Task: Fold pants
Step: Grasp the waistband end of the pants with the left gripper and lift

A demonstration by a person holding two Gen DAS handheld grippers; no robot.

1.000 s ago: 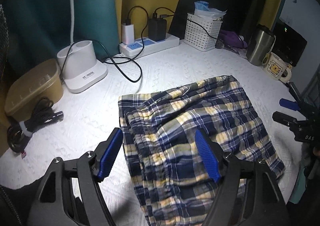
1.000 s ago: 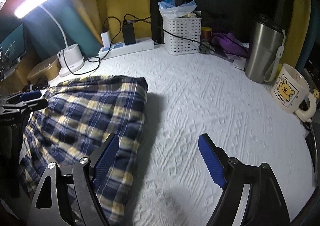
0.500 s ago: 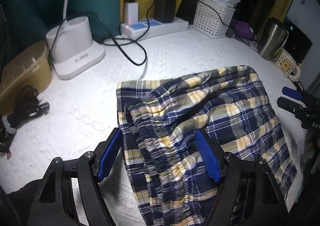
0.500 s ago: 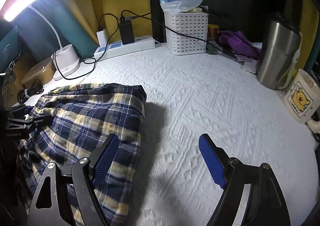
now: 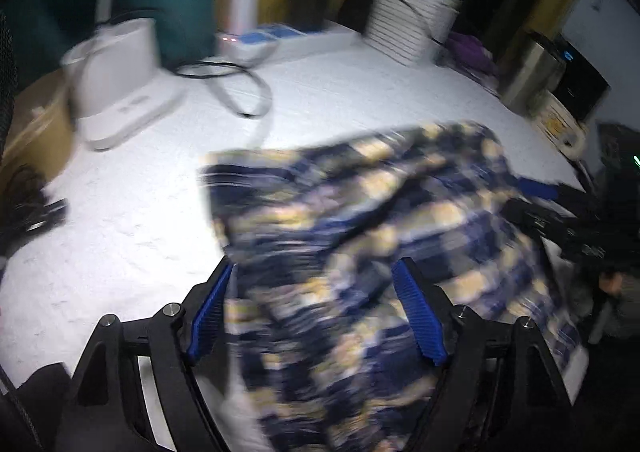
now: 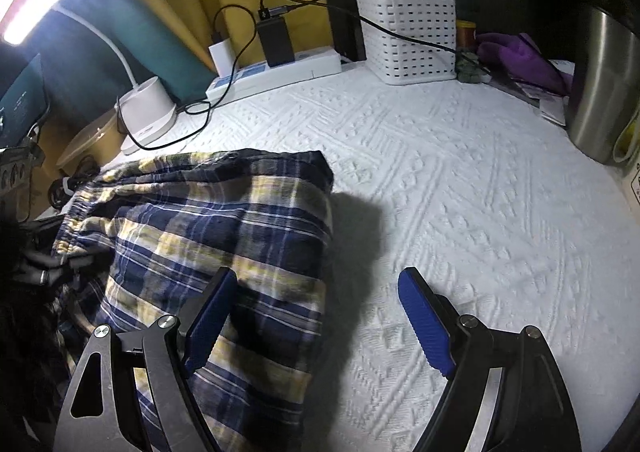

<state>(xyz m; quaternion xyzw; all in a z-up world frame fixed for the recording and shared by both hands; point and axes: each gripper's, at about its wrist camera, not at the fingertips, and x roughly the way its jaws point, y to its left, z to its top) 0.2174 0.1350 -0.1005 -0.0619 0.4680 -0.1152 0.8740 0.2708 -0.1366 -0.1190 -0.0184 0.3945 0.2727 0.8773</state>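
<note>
In the blurred left wrist view, the left gripper (image 5: 312, 284) hangs over the near part of the plaid pants (image 5: 380, 236), its blue pads spread wide with cloth between them but not clamped; the pants lie bunched on the white textured table cover (image 5: 140, 212). In the right wrist view, the right gripper (image 6: 316, 292) stands wide apart, straddling the pants' (image 6: 224, 220) right edge, gripping nothing.

White lamp base (image 6: 147, 114), power strip (image 6: 276, 72), slotted basket (image 6: 406, 38), steel tumbler (image 6: 600, 88) along the white textured tablecloth (image 6: 460, 212).
</note>
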